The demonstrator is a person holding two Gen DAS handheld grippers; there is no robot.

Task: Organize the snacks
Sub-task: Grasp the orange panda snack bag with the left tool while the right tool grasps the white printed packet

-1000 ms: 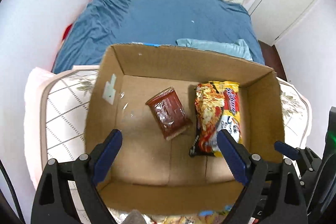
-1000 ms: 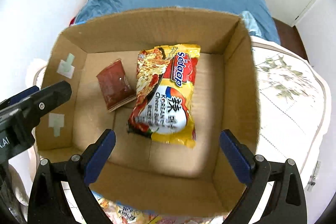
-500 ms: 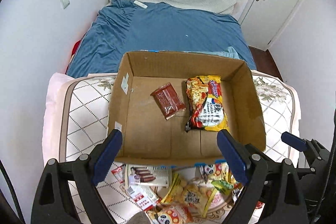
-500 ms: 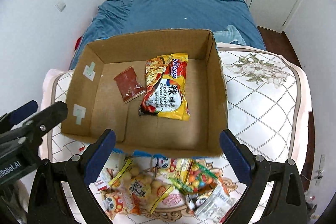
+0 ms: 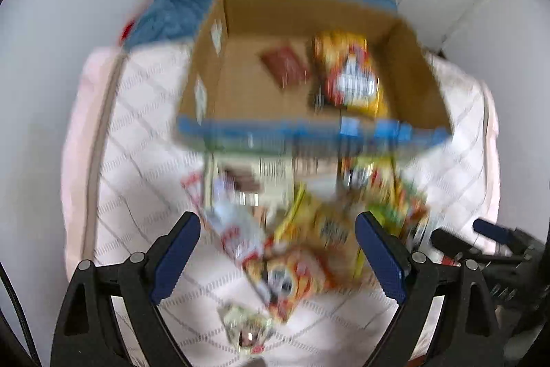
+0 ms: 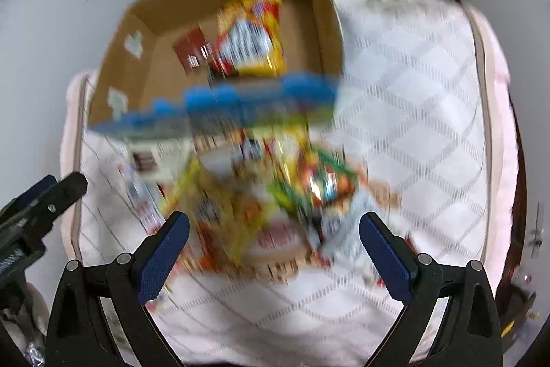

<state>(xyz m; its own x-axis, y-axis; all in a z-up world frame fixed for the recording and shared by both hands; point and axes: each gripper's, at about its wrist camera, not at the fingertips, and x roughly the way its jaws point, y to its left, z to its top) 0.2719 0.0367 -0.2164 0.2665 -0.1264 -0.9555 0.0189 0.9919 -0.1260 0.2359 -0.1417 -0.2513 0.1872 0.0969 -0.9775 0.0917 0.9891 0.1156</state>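
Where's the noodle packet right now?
The noodle packet lies flat inside the cardboard box, toward its right side in both wrist views, right beside the small dark red packet. The loose snack pile sits outside, in front of the box.

An open cardboard box [image 5: 213,81] sits far, holding a flat red packet [image 5: 284,66] left of a yellow noodle pack [image 5: 350,71]. A blurred pile of snacks [image 6: 261,202] lies just near it.
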